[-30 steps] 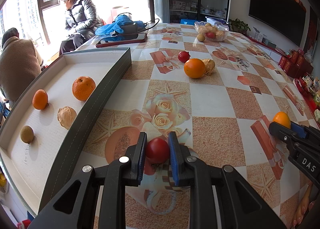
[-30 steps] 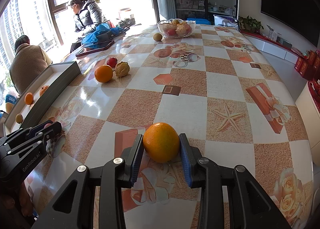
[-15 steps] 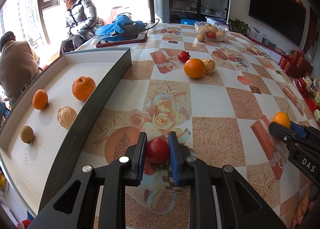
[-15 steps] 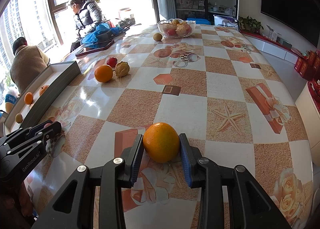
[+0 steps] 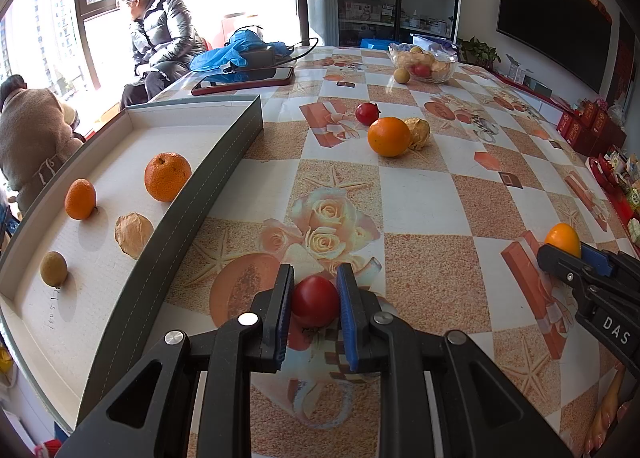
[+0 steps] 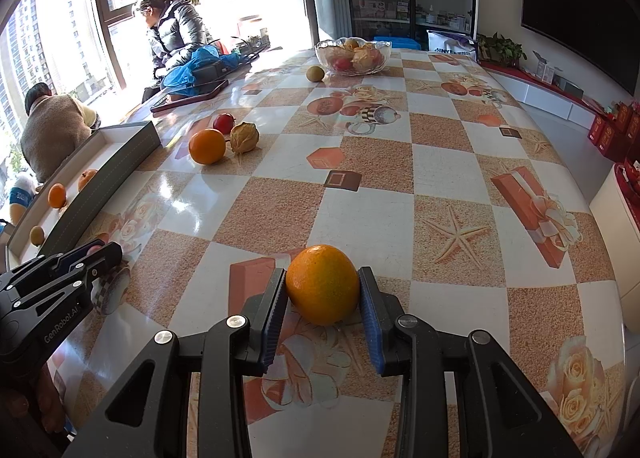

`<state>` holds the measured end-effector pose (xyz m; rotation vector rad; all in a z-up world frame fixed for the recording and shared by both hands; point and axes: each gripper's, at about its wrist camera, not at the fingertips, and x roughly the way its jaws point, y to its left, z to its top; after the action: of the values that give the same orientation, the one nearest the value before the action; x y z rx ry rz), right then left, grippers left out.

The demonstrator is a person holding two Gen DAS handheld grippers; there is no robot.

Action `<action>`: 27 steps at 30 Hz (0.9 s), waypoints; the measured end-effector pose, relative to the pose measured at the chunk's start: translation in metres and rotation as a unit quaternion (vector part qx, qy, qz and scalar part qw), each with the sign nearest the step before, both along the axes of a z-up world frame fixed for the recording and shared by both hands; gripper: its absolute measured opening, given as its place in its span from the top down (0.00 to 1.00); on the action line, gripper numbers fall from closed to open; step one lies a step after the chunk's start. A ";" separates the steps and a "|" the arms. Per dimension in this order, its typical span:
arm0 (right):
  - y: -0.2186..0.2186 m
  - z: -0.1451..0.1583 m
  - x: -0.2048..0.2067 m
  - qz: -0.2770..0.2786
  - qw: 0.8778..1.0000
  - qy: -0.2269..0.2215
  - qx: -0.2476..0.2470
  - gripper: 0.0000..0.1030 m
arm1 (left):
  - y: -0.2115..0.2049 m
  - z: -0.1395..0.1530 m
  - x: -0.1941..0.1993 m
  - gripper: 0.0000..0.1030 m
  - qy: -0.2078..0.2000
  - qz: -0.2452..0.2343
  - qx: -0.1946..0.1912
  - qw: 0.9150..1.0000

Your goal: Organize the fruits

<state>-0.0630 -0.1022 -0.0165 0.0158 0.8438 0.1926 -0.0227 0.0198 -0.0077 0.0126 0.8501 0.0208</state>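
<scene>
Left tool (image 5: pixel 314 304) low & level over table (image 5: pixel 424 193), clenched on red fruit (image 5: pixel 315 300); right tool (image 6: pixel 323 290), bottom centre, grips orange (image 6: pixel 322 284).

The right gripper (image 6: pixel 322 290) clamps an orange (image 6: pixel 322 284) at lower centre of the frame, the left gripper (image 6: pixel 98 254) at left edge, a tray (image 6: pixel 102 185) beyond.

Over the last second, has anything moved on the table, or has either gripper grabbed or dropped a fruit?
Nothing visibly changed. The left gripper stays closed on the red fruit and the right gripper stays closed on the orange, both low over the table. The four fruits in the tray and the loose ones farther back lie as before.
</scene>
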 end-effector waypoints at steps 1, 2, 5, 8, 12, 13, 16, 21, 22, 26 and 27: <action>0.000 0.000 0.000 0.000 1.000 0.000 -0.001 0.64 | 0.000 0.000 0.000 0.77 0.000 0.000 0.000 1.000; 0.000 0.000 0.000 0.000 1.000 0.000 0.000 0.64 | 0.000 0.000 0.000 0.77 0.000 0.000 0.000 1.000; 0.001 0.000 0.000 0.000 1.000 0.000 0.000 0.64 | 0.000 0.000 0.000 0.77 0.000 0.000 0.000 1.000; 0.001 0.000 0.000 0.000 1.000 0.000 -0.002 0.64 | 0.000 0.000 0.000 0.77 0.000 0.000 0.000 1.000; 0.002 0.000 0.001 0.000 1.000 0.001 -0.001 0.64 | 0.000 0.001 0.001 0.77 0.009 -0.005 -0.001 1.000; 0.003 0.000 0.001 0.001 1.000 0.003 -0.002 0.64 | 0.001 0.001 0.002 0.77 0.014 -0.006 -0.004 1.000; 0.000 0.001 0.002 0.001 1.000 0.013 -0.001 0.64 | 0.006 0.004 0.008 0.77 0.041 -0.009 -0.026 0.999; -0.019 0.004 0.011 -0.002 0.998 0.050 0.049 0.65 | 0.027 0.010 0.018 0.77 0.093 -0.015 -0.102 0.990; -0.026 0.004 0.013 -0.004 0.996 0.060 0.064 0.65 | 0.032 0.012 0.018 0.77 0.100 -0.013 -0.112 0.989; -0.041 0.008 0.025 -0.016 0.990 0.087 0.109 0.65 | 0.045 0.022 0.018 0.77 0.110 -0.014 -0.121 0.986; -0.044 0.010 0.027 -0.016 0.988 0.093 0.119 0.65 | 0.047 0.026 0.017 0.77 0.109 -0.016 -0.115 0.987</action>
<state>-0.0356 -0.1462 -0.0065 0.2743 1.0011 0.2646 -0.0053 0.0671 0.0183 -0.1918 1.0677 -0.1105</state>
